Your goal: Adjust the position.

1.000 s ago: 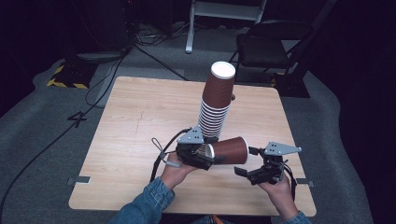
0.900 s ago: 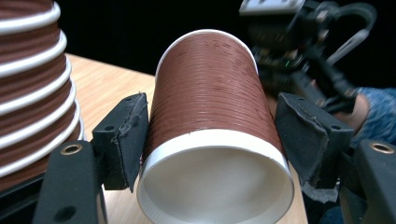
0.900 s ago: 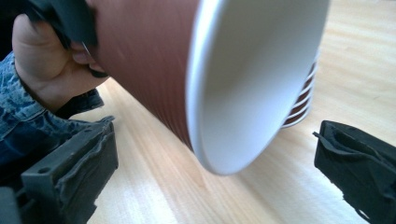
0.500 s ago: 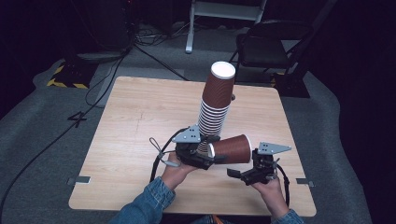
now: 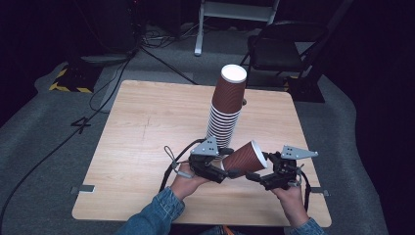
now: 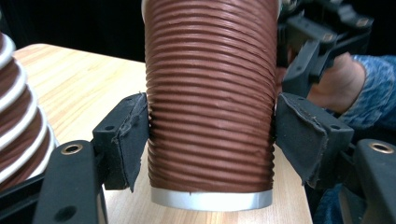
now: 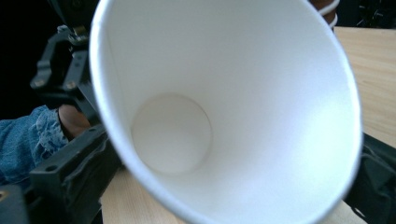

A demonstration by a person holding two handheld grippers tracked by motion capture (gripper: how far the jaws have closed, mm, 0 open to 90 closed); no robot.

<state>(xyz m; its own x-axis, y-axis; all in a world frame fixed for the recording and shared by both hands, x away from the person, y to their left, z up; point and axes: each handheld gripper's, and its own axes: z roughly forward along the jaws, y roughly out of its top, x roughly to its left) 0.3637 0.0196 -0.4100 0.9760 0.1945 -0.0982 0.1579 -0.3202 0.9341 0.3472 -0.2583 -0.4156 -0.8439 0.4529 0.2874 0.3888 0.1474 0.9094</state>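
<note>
A tall stack of brown ribbed paper cups [image 5: 226, 107] stands upside down near the table's middle; its edge shows as stacked cups [image 6: 18, 130] at the left. My left gripper [image 5: 234, 164] is shut on a single brown cup [image 5: 244, 156], held on its side just above the table. Its pads [image 6: 126, 135] press the cup's ribbed wall [image 6: 210, 93] near the base. The white inside of the cup [image 7: 224, 93] faces my right gripper [image 5: 259, 169]. The right gripper's jaws have just been closing; they stand either side of the cup's mouth without visibly pressing on it.
The wooden table [image 5: 147, 137] has bare room to the left and at the back. A dark chair [image 5: 279, 49] stands beyond the far edge, and cables [image 5: 49, 147] run over the grey floor at the left. The person's denim sleeves come in from below.
The right gripper has shifted only slightly at the cup's mouth. The left gripper, the held cup and the stack stay where they were.
</note>
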